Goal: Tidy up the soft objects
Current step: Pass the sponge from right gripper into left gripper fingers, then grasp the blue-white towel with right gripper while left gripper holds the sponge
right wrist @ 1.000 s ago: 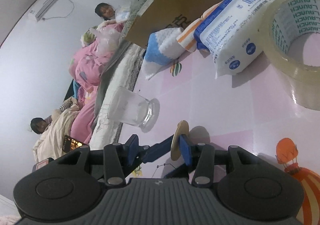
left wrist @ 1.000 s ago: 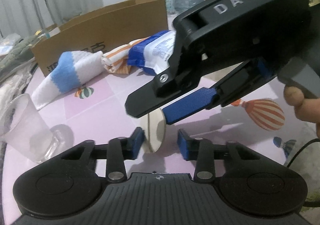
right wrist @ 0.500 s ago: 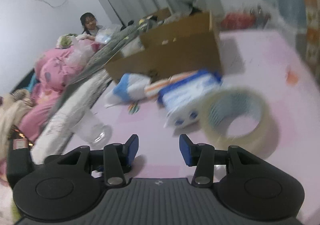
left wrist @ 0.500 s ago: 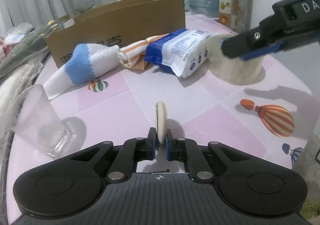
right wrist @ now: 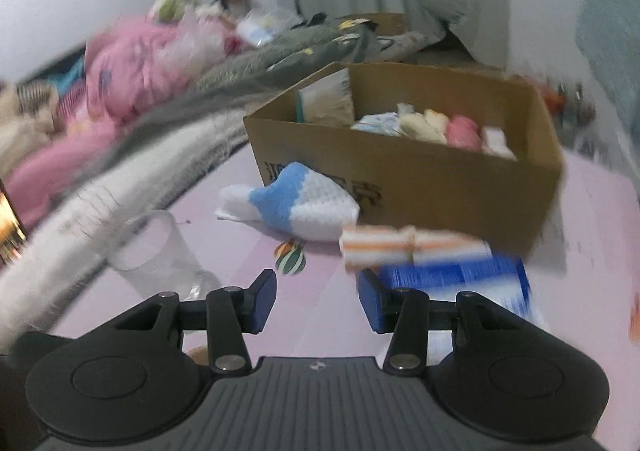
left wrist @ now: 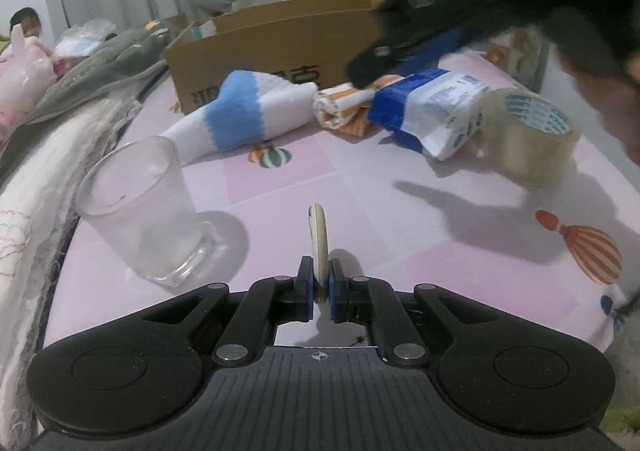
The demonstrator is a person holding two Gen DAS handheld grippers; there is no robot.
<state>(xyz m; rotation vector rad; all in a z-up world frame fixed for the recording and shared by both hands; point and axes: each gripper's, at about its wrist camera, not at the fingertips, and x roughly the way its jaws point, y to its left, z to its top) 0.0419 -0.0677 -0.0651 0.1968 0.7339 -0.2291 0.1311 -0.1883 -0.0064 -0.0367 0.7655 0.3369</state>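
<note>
Taking the cardboard box (right wrist: 400, 187) as the anchor and noting rolled soft items already lying inside it. Judging the blue-and-white sock (right wrist: 304, 207), lying against the box's front wall, as light, limp and squashy: planning on pinching it across the bunched middle rather than at a loose end, expecting it to droop but not slip. Reading the blue tissue pack (left wrist: 432, 111), lying in front of the box's right end, as soft but slick in its wrapper, and favouring a grip across its narrow width. Spotting the orange-striped cloth roll (right wrist: 400, 245), tied round its middle, lying just in front of the box between sock and pack; treating it as light and springy and aiming for the tied waist to avoid unrolling it. Finding the right gripper (right wrist: 318, 301) hovering empty in front of the box with its jaws standing wide apart, the striped roll lying just beyond its right fingertip and the sock further ahead to the left; allowing for heavy blur in that view. Finding the left gripper (left wrist: 319, 293) well in front of the box, clamping a thin beige disc (left wrist: 318, 239) on edge between its pads; guessing at a light, thin pad, needing only a gentle squeeze near the rim.
</note>
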